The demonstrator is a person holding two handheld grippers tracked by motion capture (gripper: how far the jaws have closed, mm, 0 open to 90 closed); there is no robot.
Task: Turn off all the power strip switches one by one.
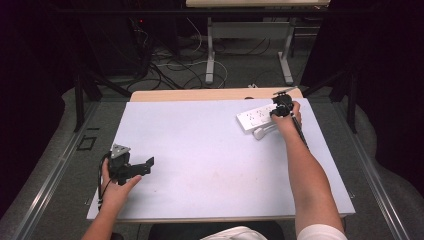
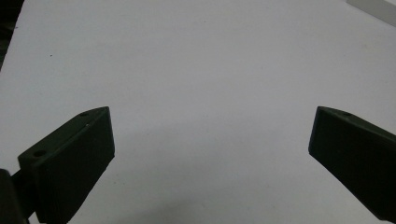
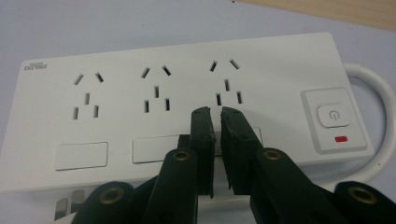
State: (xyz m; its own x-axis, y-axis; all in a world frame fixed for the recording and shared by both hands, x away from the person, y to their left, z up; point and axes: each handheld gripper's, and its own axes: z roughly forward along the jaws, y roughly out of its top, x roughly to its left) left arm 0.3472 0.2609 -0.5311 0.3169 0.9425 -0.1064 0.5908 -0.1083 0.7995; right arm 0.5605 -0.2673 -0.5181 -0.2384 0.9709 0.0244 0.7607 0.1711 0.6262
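White power strip (image 1: 256,116) lies flat at the far right of the table (image 1: 210,165), near its back edge, with its cable (image 1: 263,131) looped on the side nearest you. Your right gripper (image 3: 216,112) sits low over the strip's third socket group, just left of the power button (image 3: 333,115), its jaws drawn nearly together with a thin gap and nothing between them. Your left gripper (image 1: 148,163) rests at the near left of the table, well apart from the strip, jaws spread wide over bare surface.
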